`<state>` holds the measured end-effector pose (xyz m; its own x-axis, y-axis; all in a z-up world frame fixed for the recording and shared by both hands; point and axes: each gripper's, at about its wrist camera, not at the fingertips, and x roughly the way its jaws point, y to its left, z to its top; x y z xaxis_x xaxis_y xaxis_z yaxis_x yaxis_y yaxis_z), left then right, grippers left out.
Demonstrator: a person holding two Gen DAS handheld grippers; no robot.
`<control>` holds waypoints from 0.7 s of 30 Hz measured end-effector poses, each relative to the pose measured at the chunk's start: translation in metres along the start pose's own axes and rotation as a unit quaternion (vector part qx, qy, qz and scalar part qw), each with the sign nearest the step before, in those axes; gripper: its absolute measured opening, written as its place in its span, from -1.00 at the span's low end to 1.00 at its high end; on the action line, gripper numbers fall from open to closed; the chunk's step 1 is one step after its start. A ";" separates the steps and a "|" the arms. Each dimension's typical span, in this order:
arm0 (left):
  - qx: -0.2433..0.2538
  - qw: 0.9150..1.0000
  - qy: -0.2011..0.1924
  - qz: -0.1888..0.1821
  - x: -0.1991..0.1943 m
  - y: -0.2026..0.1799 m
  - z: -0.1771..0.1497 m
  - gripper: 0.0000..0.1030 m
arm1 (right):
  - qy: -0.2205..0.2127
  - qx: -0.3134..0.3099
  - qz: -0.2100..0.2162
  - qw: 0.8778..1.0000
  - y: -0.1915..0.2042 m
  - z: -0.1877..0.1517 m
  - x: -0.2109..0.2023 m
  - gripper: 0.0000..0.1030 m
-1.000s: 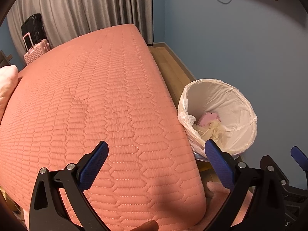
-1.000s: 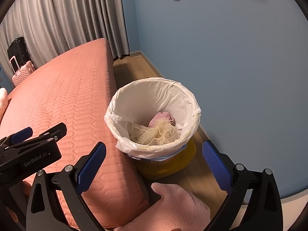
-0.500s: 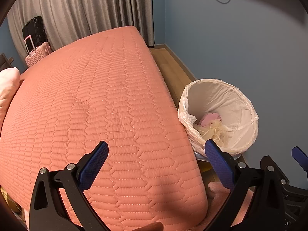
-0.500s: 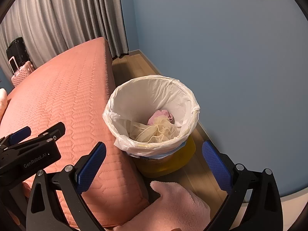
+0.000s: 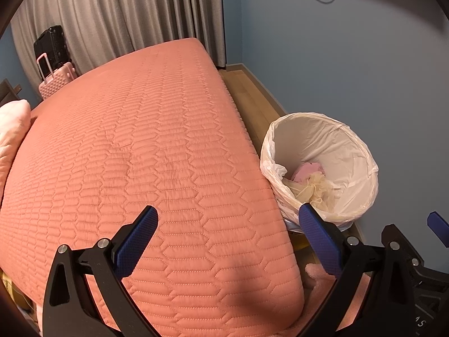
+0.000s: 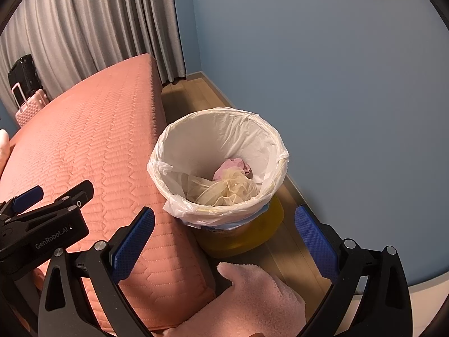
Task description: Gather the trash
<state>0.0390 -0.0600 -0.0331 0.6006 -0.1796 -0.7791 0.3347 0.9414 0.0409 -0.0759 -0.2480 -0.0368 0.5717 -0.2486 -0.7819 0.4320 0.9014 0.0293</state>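
Observation:
A yellow bin with a white liner (image 6: 219,140) (image 5: 331,140) stands on the wooden floor between the bed and the blue wall. Inside lie a cream mesh wad (image 6: 227,188) (image 5: 314,191) and a pink crumpled piece (image 6: 233,167) (image 5: 307,170). My right gripper (image 6: 224,238) hangs open and empty just in front of the bin. Over the bed's near corner my left gripper (image 5: 228,238) is open, nothing between its fingers. The left gripper's body (image 6: 42,219) shows at the left of the right wrist view.
A salmon quilted bed (image 5: 134,151) (image 6: 92,146) fills the left. A pink fuzzy cloth (image 6: 252,297) lies at the bed's foot. A pillow (image 5: 12,129) sits at the far left. A pink suitcase (image 5: 56,80) and a black one (image 5: 52,45) stand by grey curtains (image 5: 120,14).
Both views have pulled back and lifted slightly; the bin sits a little lower and farther in the frames. Both grippers stay open and empty.

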 end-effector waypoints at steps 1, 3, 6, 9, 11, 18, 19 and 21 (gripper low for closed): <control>0.000 1.000 0.000 0.000 0.000 0.000 0.000 0.87 | 0.000 0.000 0.000 1.000 0.000 0.000 0.000 0.88; 0.001 1.000 0.001 -0.001 0.000 -0.001 0.000 0.87 | 0.000 0.001 0.000 1.000 0.000 0.000 0.000 0.88; 0.002 1.000 0.000 -0.001 0.000 -0.001 -0.001 0.87 | 0.001 0.001 0.000 1.000 0.000 0.000 0.001 0.88; 0.004 1.000 -0.001 0.000 -0.001 -0.002 -0.001 0.87 | 0.000 0.001 -0.001 1.000 0.000 0.000 0.000 0.88; 0.004 1.000 -0.001 0.001 -0.001 -0.003 -0.001 0.87 | 0.000 0.002 0.000 1.000 0.000 0.000 0.000 0.88; 0.006 1.000 -0.001 0.000 -0.001 -0.004 -0.001 0.87 | 0.001 0.004 -0.002 1.000 -0.001 0.000 0.000 0.88; 0.006 1.000 0.000 0.000 -0.001 -0.005 -0.002 0.87 | 0.001 0.005 -0.002 1.000 -0.001 0.000 0.000 0.88; 0.007 1.000 0.000 -0.001 -0.001 -0.005 -0.002 0.87 | 0.001 0.006 -0.003 1.000 -0.002 0.000 0.000 0.88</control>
<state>0.0351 -0.0643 -0.0339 0.6005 -0.1808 -0.7789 0.3449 0.9374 0.0483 -0.0763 -0.2496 -0.0373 0.5679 -0.2524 -0.7834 0.4428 0.8961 0.0323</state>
